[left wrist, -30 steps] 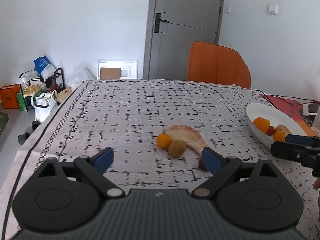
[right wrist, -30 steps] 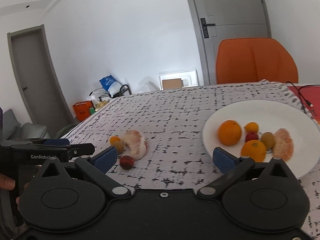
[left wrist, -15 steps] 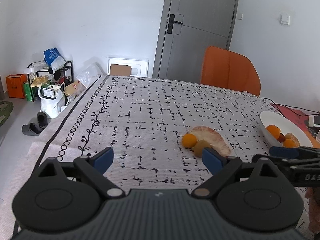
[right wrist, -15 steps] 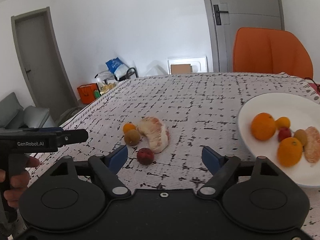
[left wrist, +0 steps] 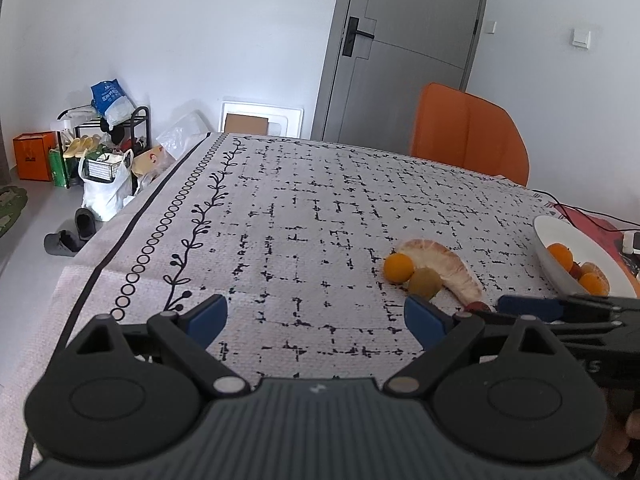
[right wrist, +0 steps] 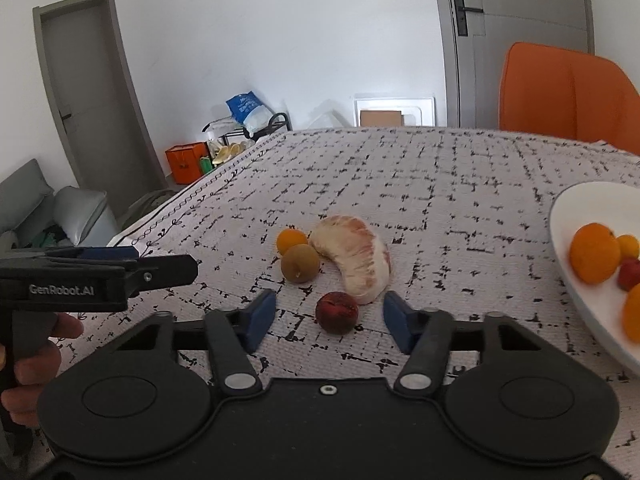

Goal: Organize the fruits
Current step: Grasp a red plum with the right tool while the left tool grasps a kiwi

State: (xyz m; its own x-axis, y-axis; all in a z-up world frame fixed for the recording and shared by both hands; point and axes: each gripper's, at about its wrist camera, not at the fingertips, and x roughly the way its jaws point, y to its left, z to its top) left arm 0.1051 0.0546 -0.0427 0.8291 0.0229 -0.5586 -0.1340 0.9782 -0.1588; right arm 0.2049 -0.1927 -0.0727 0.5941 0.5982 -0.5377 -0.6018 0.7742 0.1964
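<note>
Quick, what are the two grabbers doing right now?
Left gripper: open, holding nothing.
Right gripper: closing around the small red fruit, not touching it yet.

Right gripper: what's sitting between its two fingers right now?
The small red fruit lies between the closing right gripper pads, untouched, in the right wrist view.

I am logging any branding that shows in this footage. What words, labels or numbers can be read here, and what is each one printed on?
"GenRobot.AI": white lettering on the side of the left tongs, seen from the right wrist camera.
A lone "S": on the body of the right tongs, the rest hidden.
Blue bag on the rack: printing too small to read.
Orange box on the floor: dark mark, unreadable.
</note>
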